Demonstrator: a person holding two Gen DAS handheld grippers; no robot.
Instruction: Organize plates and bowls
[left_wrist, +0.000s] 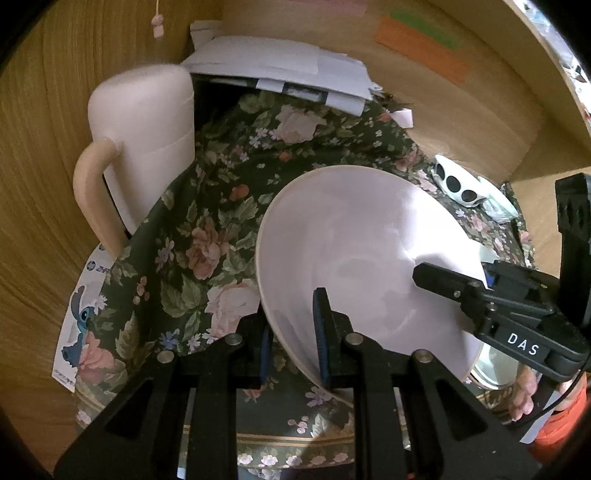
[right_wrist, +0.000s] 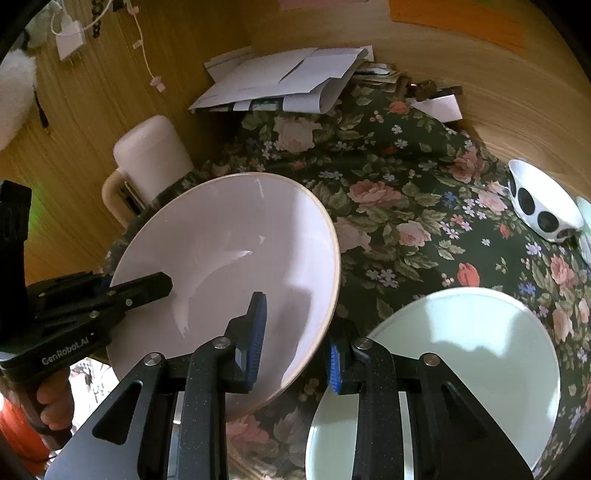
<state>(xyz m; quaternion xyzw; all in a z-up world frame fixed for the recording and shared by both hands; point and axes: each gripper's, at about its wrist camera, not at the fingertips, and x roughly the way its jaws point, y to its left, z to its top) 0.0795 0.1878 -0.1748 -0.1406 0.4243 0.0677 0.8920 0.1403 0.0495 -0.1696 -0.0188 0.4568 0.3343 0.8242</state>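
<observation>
pink bowl lifted over floral tabletop, rim pinched by left claw and right claw together. green plate just beside, spotted bowl well apart; stacking likely barely begun.

Two fisheye wrist views look down and forward along black gripper fingers, close over a floral tablecloth. The left camera sits at the near left rim of a pale pink bowl, facing right; the right camera sits at its right rim. Both share the bowl, a pink jug, stacked papers and, seemingly, a spotted dish.
</observation>
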